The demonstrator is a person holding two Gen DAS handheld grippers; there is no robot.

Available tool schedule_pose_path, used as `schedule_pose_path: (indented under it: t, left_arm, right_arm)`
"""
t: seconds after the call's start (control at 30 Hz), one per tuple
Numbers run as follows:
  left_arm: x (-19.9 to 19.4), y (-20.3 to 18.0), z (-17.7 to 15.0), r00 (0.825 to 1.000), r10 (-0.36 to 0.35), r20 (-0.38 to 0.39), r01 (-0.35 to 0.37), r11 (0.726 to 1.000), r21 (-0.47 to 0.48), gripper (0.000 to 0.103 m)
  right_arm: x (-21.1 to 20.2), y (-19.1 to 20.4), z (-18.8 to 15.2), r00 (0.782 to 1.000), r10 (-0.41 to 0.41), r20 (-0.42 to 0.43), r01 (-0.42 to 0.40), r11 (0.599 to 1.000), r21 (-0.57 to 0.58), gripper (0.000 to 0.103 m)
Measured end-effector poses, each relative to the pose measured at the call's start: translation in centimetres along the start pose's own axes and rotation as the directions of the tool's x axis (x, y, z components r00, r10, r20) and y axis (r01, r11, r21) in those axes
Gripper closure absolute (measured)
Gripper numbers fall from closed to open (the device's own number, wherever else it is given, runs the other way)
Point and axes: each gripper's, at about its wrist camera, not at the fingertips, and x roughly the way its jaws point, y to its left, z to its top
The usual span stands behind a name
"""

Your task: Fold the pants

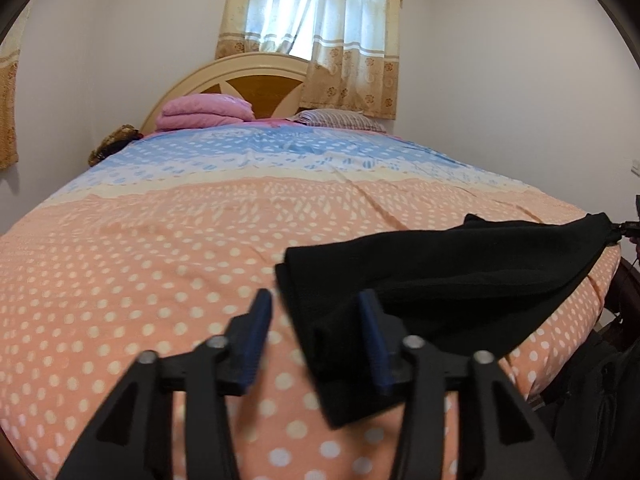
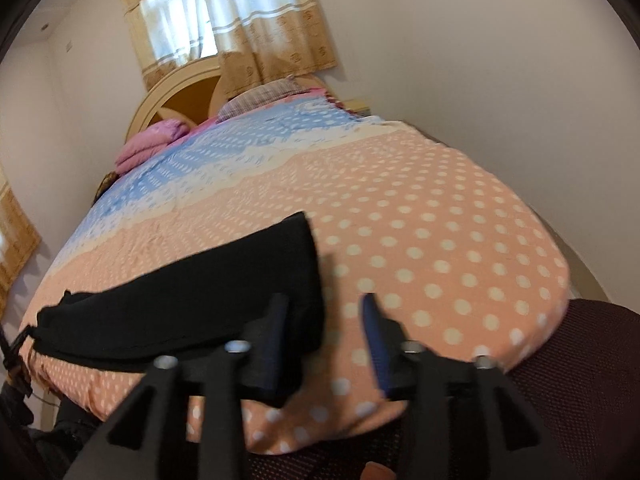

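Observation:
Black pants (image 1: pixel 448 276) lie folded in a long band on the near part of the bed, also seen in the right wrist view (image 2: pixel 192 304). My left gripper (image 1: pixel 316 320) is open, its jaws straddling the left end of the pants without closing on the cloth. My right gripper (image 2: pixel 324 320) is open over the right end of the pants; the cloth edge lies by its left finger (image 2: pixel 276 328). Neither gripper holds anything.
The bed has a peach and blue dotted sheet (image 1: pixel 160 240). A folded pink blanket (image 1: pixel 204 114) and a pillow (image 1: pixel 340 120) lie by the headboard (image 1: pixel 240 76). A dark maroon bed frame (image 2: pixel 580 380) borders the near edge. Curtains hang behind.

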Motion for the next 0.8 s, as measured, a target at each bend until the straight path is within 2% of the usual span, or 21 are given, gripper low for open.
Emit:
schedule_pose_path:
  t: [0.17, 0.3, 0.4, 0.53, 0.63, 0.7, 0.8]
  left_arm:
    - [-1.3, 1.2, -0.6, 0.999, 0.037, -0.015, -0.037, 0.999, 0.004, 0.042]
    - [-2.4, 2.7, -0.8, 0.998, 0.069, -0.002, -0.069, 0.997, -0.045, 0.043]
    - [-3.1, 2.9, -0.5, 0.998, 0.052, 0.035, -0.049, 0.994, -0.096, 0.043]
    - [-2.6, 1.4, 0.5, 0.997, 0.022, 0.069, -0.015, 0.994, -0.111, 0.043]
    - [-1.3, -0.7, 1.5, 0.997, -0.015, 0.078, 0.022, 0.995, -0.097, 0.043]
    - [-0.2, -2.3, 2.1, 0.996, -0.054, 0.078, 0.061, 0.994, -0.091, 0.043]
    - [1.2, -4.8, 2.4, 0.991, -0.112, 0.068, 0.117, 0.991, -0.067, 0.043]
  right_arm:
    - [-2.5, 0.7, 1.0, 0.997, -0.018, 0.081, 0.017, 1.000, 0.012, 0.059]
    - [-3.3, 4.6, 2.5, 0.992, 0.024, 0.126, -0.018, 0.999, -0.047, 0.059]
    - [-2.7, 9.1, 3.5, 0.990, 0.090, 0.110, -0.076, 0.989, -0.130, 0.059]
    - [0.3, 17.4, 3.9, 0.980, 0.199, 0.007, -0.192, 0.952, -0.238, 0.059]
    - [3.5, 24.2, 3.8, 0.941, 0.325, -0.098, -0.339, 0.895, -0.289, 0.059]
    - [5.5, 28.7, 3.6, 0.913, 0.375, -0.159, -0.407, 0.857, -0.316, 0.059]
    - [8.3, 35.6, 2.5, 0.859, 0.445, -0.254, -0.510, 0.792, -0.337, 0.059]
